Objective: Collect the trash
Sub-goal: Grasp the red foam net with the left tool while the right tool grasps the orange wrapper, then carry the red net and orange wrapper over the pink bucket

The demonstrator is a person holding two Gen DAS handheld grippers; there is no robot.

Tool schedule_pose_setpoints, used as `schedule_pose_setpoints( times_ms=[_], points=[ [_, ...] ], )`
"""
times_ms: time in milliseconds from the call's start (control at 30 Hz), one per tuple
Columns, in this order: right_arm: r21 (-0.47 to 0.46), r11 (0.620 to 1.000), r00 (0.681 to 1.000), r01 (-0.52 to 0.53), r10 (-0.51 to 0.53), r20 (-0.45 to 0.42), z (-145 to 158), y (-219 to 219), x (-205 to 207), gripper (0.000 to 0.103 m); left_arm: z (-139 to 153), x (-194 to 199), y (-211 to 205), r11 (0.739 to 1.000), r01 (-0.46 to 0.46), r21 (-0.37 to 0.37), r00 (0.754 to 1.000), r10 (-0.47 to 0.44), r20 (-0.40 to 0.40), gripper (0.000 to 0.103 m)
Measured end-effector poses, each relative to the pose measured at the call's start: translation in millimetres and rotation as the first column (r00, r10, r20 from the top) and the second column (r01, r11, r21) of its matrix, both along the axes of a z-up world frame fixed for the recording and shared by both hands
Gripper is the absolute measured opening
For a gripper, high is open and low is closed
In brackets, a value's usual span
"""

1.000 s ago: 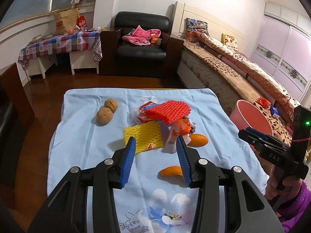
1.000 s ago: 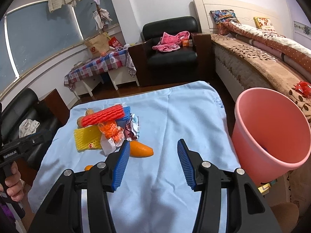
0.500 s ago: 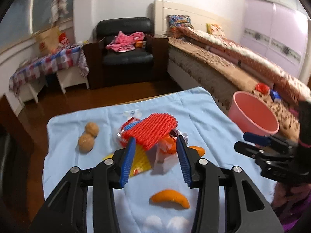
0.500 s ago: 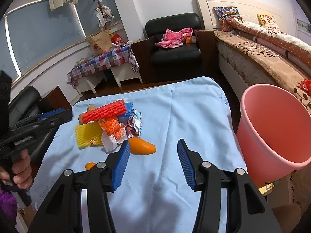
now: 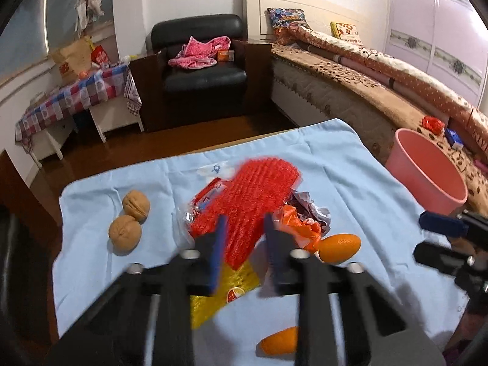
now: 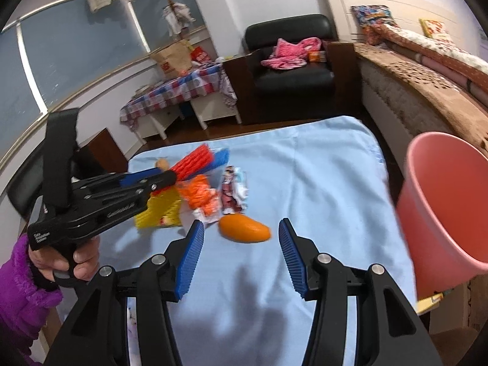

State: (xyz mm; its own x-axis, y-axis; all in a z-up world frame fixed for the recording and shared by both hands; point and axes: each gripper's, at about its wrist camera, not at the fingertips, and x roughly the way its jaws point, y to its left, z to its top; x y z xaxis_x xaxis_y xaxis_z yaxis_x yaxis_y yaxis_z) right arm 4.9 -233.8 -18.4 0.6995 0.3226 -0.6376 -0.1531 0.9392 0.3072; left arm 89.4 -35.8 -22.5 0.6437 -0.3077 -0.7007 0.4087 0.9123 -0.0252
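Left gripper (image 5: 242,238) pointed down and forward, jaws just closing in with the red foam net (image 5: 259,189) between the blue pads; frame was blurred, so couldn't tell if the pads pressed on it. In the right wrist view the left hand (image 6: 68,256), in a purple fuzzy sleeve (image 6: 21,292), gripped its black handle with fingers on the trigger. Right gripper (image 6: 241,250) hung tilted down, jaws spread wide, nothing between the pads.
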Motion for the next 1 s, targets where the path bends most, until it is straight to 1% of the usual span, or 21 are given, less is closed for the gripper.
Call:
schedule_pose_setpoints(
  times_ms=[133, 167, 267, 467, 533, 600, 633, 667, 700, 733, 767, 833, 933, 1000],
  points=[
    [0.013, 0.998, 0.998, -0.066, 0.066, 0.003, 1.6, 19.6, 8.1, 0.058, 9.8, -4.2, 15.2, 0.997, -0.024, -0.078, 1.0, 0.023, -0.005, 0.009],
    [0.017, 0.997, 0.997, -0.079, 0.079, 0.004, 1.8, 24.1, 10.9, 0.059, 12.4, -5.6, 18.5, 0.995, -0.027, -0.094, 1.0, 0.027, -0.003, 0.0],
    [0.013, 0.994, 0.994, -0.107, 0.107, -0.007, -0.6, 39.0, 23.5, 0.059, 19.9, -10.2, 27.7, 0.99, -0.042, -0.136, 0.999, 0.042, -0.005, 0.0],
    [-0.004, 0.994, 0.992, -0.106, 0.105, -0.067, -20.0, 53.5, 52.3, 0.06, 25.2, -16.6, 39.8, 0.985, -0.065, -0.16, 0.998, 0.065, -0.006, 0.0],
    [0.0, 0.995, 0.991, -0.098, 0.097, -0.087, -27.2, 54.9, 59.5, 0.06, 23.8, -14.3, 42.7, 0.983, -0.072, -0.169, 0.997, 0.068, -0.027, 0.0],
    [0.024, 0.996, 0.99, -0.091, 0.093, -0.103, -31.7, 54.6, 68.3, 0.058, 21.2, -11.2, 46.4, 0.98, -0.089, -0.181, 0.995, 0.08, -0.054, 0.0],
    [0.029, 0.996, 0.99, -0.09, 0.092, -0.104, -32.4, 55.4, 69.9, 0.054, 19.3, -9.4, 48.7, 0.978, -0.095, -0.185, 0.994, 0.083, -0.07, 0.003],
    [0.028, 0.996, 0.99, -0.088, 0.091, -0.106, -33.1, 55.9, 72.4, 0.048, 17.0, -8.8, 51.0, 0.977, -0.101, -0.189, 0.993, 0.087, -0.083, 0.018],
    [0.023, 0.996, 0.99, -0.087, 0.089, -0.112, -34.7, 56.9, 75.1, 0.044, 16.1, -8.2, 51.8, 0.975, -0.106, -0.194, 0.992, 0.091, -0.089, 0.029],
    [0.026, 0.996, 0.989, -0.087, 0.09, -0.121, -36.9, 57.0, 76.8, 0.035, 15.4, -7.5, 54.0, 0.97, -0.119, -0.211, 0.99, 0.1, -0.097, 0.048],
    [0.033, 0.996, 0.987, -0.089, 0.092, -0.132, -39.8, 57.2, 79.1, 0.023, 15.2, -6.5, 55.8, 0.965, -0.129, -0.228, 0.989, 0.108, -0.102, 0.053],
    [0.043, 0.995, 0.986, -0.094, 0.099, -0.134, -43.2, 56.7, 80.4, 0.023, 14.2, -3.5, 56.2, 0.96, -0.132, -0.246, 0.988, 0.107, -0.112, 0.053],
    [0.019, 0.994, 0.988, -0.105, 0.106, -0.114, -41.9, 57.5, 76.6, 0.02, 8.9, 4.2, 52.1, 0.961, -0.14, -0.239, 0.986, 0.112, -0.126, 0.053],
    [0.025, 0.994, 0.988, -0.105, 0.107, -0.114, -40.9, 55.4, 73.9, 0.019, 3.2, 10.5, 48.3, 0.962, -0.143, -0.233, 0.983, 0.11, -0.147, 0.053]
  ],
)
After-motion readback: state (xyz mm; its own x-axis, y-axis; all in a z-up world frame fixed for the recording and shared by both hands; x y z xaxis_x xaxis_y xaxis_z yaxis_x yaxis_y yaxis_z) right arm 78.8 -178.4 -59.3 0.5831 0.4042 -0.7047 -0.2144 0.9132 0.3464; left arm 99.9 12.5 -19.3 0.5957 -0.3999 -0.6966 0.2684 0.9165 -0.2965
